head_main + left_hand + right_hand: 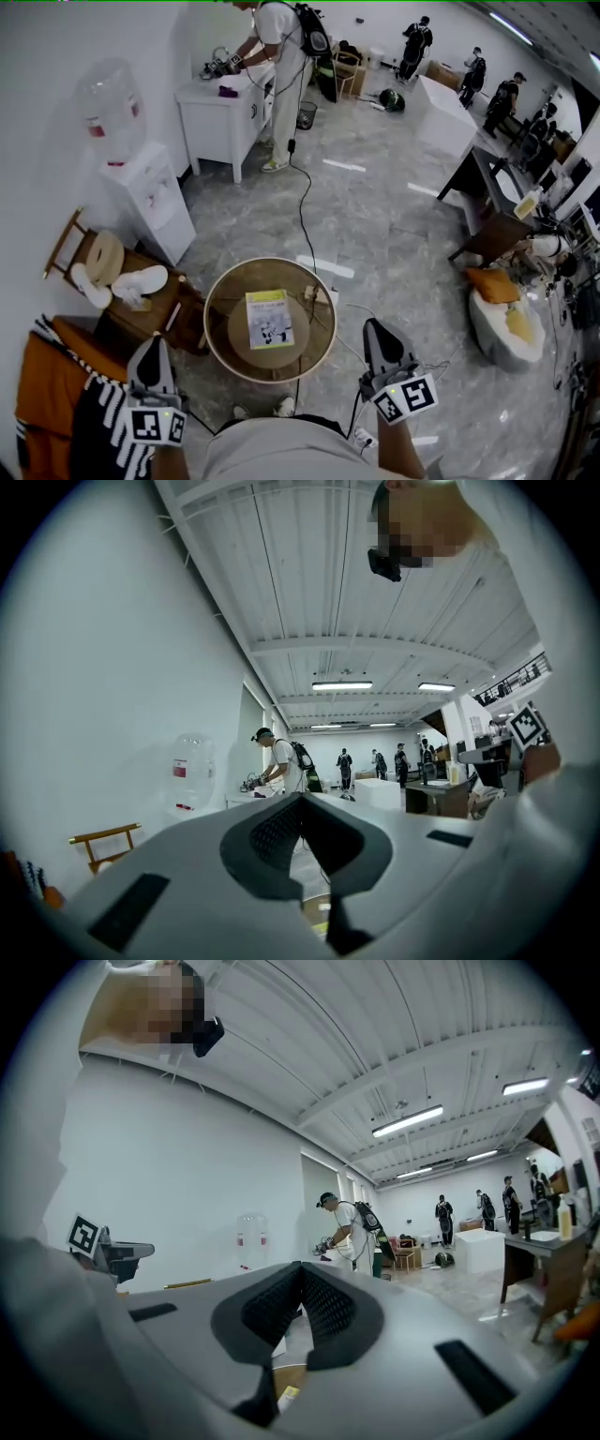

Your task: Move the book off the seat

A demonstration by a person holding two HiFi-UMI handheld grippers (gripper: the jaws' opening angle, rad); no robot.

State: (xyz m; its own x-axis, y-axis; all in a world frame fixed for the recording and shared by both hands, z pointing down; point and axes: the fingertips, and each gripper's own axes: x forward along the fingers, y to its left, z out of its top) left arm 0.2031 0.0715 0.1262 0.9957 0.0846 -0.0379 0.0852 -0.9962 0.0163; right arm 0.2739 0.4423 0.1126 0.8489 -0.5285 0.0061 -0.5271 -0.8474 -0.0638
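A thin book (269,319) with a yellow-green and white cover lies flat in the middle of a round wooden seat (223,354) in front of me. My left gripper (153,345) hangs at the seat's left side, apart from it, with its jaws together and nothing in them. At the seat's right side my right gripper (374,328) is also shut and empty. In the left gripper view the left gripper (300,797) points level across the room, above the seat. The right gripper (301,1266) does the same in its own view.
A low wooden chair (155,309) with white slippers stands left of the seat, beside a water dispenser (141,192). A cable (302,211) runs over the floor to a person (281,47) at a white table (220,108). A cushioned stool (502,314) and a dark desk (492,211) stand at the right.
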